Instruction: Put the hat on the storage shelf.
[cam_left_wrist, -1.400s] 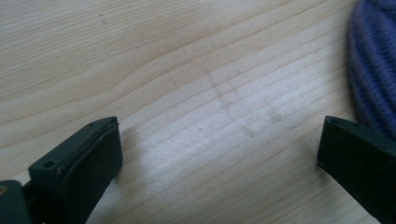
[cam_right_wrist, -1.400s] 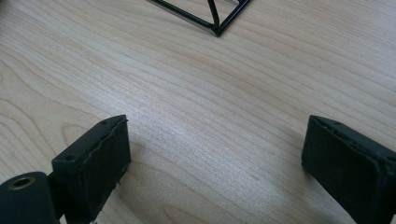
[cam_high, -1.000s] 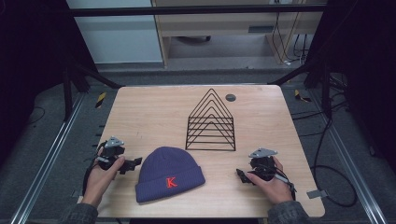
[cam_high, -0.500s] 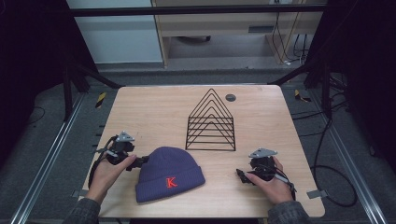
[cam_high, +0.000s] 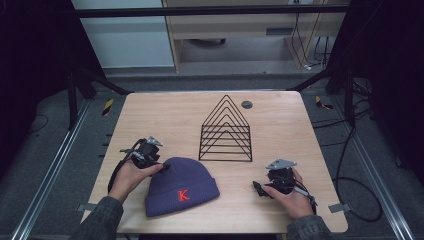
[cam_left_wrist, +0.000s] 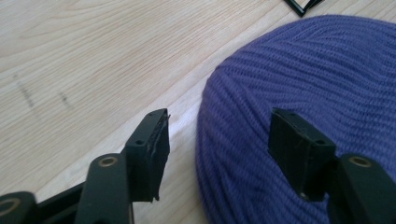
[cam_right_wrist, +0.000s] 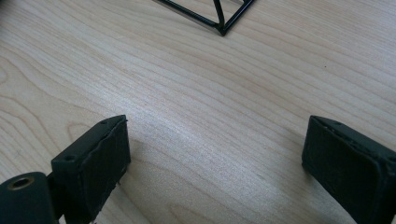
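**A:** What is the left gripper (cam_left_wrist: 217, 140) lined up on?

**B:** The crown of the purple knit beanie (cam_high: 182, 186), which lies flat on the wooden table (cam_high: 280, 107), on the person's side of the black wire rack (cam_high: 226, 132) and well apart from it. In the left gripper view the jaws stand apart and straddle the rounded crown edge: one fingertip (cam_left_wrist: 152, 144) sits over bare wood just beside the knit, the other above the ribbing. Nothing is clamped yet.

**A:** So how should the pinch go?

**B:** My judgement: lower the outer jaw until it touches the table right at the beanie's edge, then slide in so it gets under the fabric before closing. Closing from above would likely only bunch the top layer, and a thin pinch of loose knit can slip out on the lift.

**A:** And the right gripper (cam_right_wrist: 217, 163)?

**B:** Its jaws are wide apart over bare wood, on the side of the beanie away from the left gripper, with a corner of the rack ahead of it. It holds nothing. I'd bring it to the folded cuff near the red K (cam_high: 183, 195), so the beanie is held at both ends rather than dangling from the crown.
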